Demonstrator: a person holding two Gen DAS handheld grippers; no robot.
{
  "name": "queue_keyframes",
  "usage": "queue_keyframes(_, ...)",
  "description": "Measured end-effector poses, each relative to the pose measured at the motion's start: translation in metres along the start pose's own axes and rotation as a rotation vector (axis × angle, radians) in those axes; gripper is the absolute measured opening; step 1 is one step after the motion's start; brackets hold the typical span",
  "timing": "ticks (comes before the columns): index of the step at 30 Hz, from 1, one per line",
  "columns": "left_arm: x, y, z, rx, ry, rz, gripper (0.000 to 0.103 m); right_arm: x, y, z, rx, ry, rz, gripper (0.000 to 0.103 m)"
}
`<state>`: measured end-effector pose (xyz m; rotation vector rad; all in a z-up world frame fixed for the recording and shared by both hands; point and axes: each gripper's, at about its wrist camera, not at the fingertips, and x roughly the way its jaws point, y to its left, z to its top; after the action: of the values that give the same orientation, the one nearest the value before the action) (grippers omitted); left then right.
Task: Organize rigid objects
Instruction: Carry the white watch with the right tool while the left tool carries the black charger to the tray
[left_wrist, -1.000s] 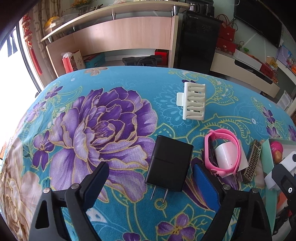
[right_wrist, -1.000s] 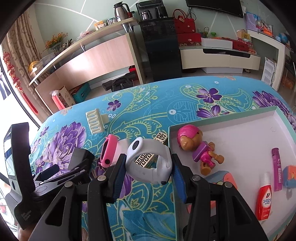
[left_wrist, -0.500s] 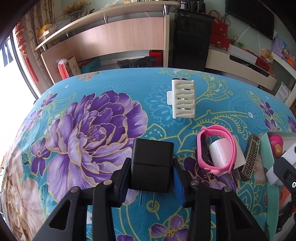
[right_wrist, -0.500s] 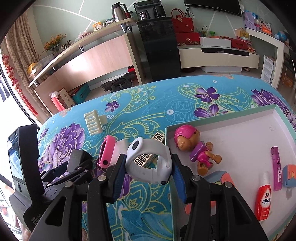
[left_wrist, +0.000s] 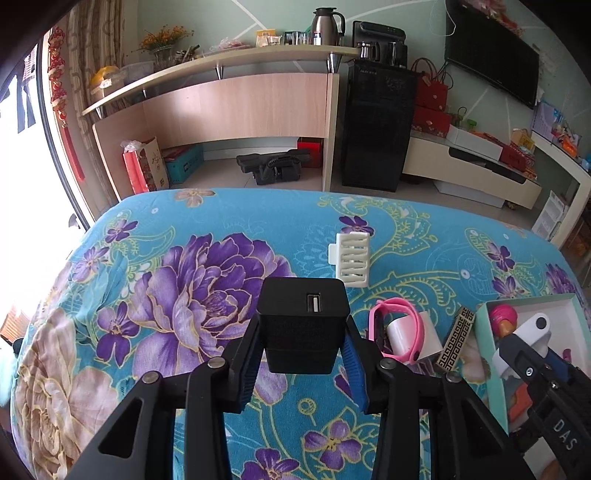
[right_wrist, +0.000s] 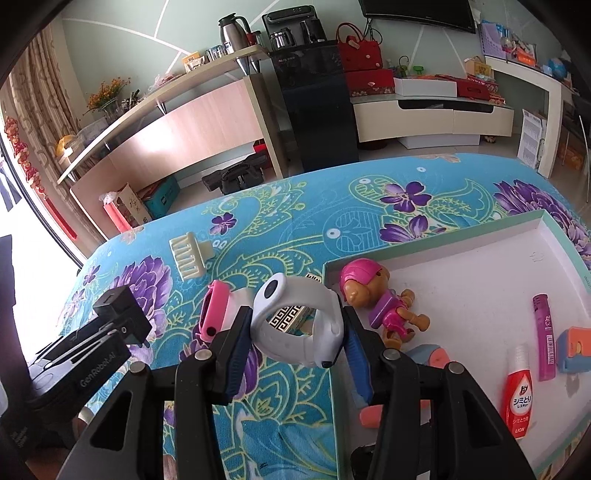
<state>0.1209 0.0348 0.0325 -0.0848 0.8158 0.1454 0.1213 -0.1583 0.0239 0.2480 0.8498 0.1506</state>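
The left gripper (left_wrist: 303, 350) has just closed onto the black charger (left_wrist: 303, 321), clamped between both pads above the floral cloth (left_wrist: 184, 266). The right gripper (right_wrist: 295, 339) clasps the white watch (right_wrist: 295, 321) beside the tray (right_wrist: 480, 236).

My left gripper (left_wrist: 303, 354) has just closed on the black charger (left_wrist: 303, 325), lifting it clear of the flowered cloth (left_wrist: 184, 277).

orange block (right_wrist: 373, 413) half hidden behind tongs, bottle label (right_wrist: 520, 406) text unreadable
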Motion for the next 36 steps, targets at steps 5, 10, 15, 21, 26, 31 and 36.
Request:
queue_keyframes(5, -0.025, -0.006, 0.007, 0.002, -0.063, -0.023, 0.043, -0.010, -0.006, 0.003, 0.016, -0.022, -0.004, 0.049)
queue_keyframes(10, -0.042, -0.021, 0.012, 0.029, -0.104, -0.055, 0.043, -0.018, -0.018, 0.006, 0.036, -0.038, -0.023, 0.049)
queue_keyframes(15, -0.048, -0.050, 0.012, 0.084, -0.110, -0.105, 0.043, -0.026, -0.041, 0.007, 0.070, -0.049, -0.078, 0.049)
queue_keyframes(21, -0.051, -0.092, 0.007, 0.165, -0.097, -0.162, 0.043, -0.034, -0.077, 0.007, 0.143, -0.051, -0.140, 0.049)
queue_keyframes(26, -0.051, -0.126, 0.000, 0.233, -0.085, -0.209, 0.043, -0.041, -0.107, 0.006, 0.211, -0.052, -0.171, 0.049)
queue_keyframes(31, -0.052, -0.164, -0.009, 0.306, -0.080, -0.254, 0.043, -0.050, -0.133, 0.005, 0.275, -0.058, -0.208, 0.049)
queue_keyframes(36, -0.047, -0.194, -0.020, 0.363, -0.058, -0.291, 0.043, -0.061, -0.152, 0.004, 0.301, -0.073, -0.265, 0.050)
